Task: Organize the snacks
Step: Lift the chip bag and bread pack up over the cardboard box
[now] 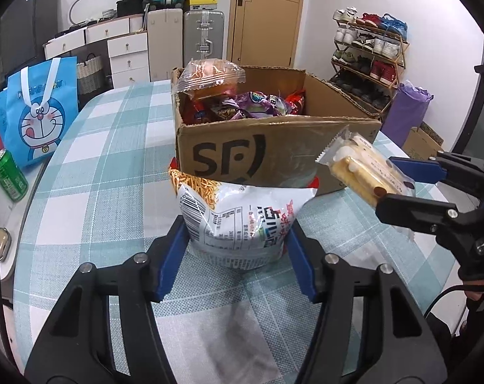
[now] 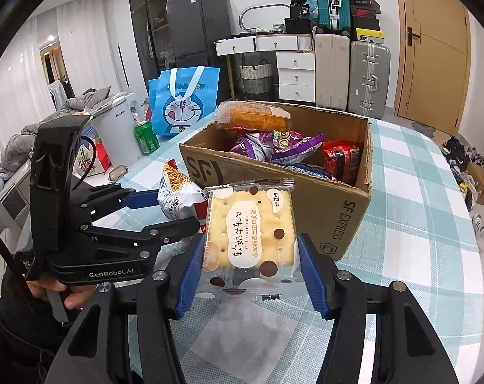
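The left gripper point(image 1: 235, 240) pinched the puffy noodle-snack bag point(image 1: 238, 220) on the tabletop point(image 1: 107, 172), its fingers dimpling light, crushable sides. The cardboard box point(image 1: 274, 153) sat just behind. At right, the right gripper point(image 2: 248, 252) clamped the cracker packet point(image 2: 251, 227) by its edges: brittle, best held lightly.

A wooden door point(image 1: 266, 12) stands in the white back wall. Left of the door are two upright suitcases point(image 2: 350, 73), then white drawers point(image 2: 294, 73) and a dark refrigerator point(image 2: 190, 28). Right of the door a shoe rack point(image 1: 368, 54) lines the wall.
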`<action>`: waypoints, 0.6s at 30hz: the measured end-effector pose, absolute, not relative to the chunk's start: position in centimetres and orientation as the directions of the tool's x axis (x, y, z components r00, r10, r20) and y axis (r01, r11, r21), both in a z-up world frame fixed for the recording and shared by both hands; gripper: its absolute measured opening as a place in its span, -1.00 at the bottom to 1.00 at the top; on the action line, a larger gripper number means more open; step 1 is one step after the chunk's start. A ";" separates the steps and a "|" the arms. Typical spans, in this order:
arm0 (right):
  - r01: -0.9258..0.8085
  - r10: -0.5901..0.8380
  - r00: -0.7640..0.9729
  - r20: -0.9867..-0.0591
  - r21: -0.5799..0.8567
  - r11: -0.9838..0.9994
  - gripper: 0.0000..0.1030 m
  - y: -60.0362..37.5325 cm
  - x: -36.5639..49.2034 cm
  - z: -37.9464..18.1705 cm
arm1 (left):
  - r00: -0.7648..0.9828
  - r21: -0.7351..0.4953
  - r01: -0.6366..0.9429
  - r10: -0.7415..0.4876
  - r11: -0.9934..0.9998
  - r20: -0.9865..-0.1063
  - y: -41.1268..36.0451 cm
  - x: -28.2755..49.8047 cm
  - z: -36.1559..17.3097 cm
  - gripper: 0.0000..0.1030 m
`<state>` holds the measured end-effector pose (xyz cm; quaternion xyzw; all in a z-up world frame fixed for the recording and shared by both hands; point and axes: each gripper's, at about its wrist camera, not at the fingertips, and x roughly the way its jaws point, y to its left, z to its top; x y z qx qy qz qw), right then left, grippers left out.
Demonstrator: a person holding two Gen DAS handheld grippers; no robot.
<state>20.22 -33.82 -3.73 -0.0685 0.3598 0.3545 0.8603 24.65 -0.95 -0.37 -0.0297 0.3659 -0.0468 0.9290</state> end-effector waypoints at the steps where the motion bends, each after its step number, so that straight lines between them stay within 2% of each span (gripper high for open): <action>1: -0.659 0.560 0.490 -0.668 0.137 0.740 0.13 -33.8 20.2 -3.7 | 0.729 -0.091 0.067 -0.111 0.994 -0.675 -1.0 24.6 -0.3 0.11; 10: -0.661 0.578 0.505 -0.641 0.144 0.737 0.13 -34.2 19.9 -3.0 | 0.753 -0.120 0.076 -0.136 0.990 -0.644 -0.7 23.4 1.3 0.11; 18: -0.659 0.605 0.533 -0.591 0.158 0.735 0.13 -34.9 19.5 -1.7 | 0.799 -0.141 0.108 -0.171 0.984 -0.577 -1.2 21.0 5.3 0.11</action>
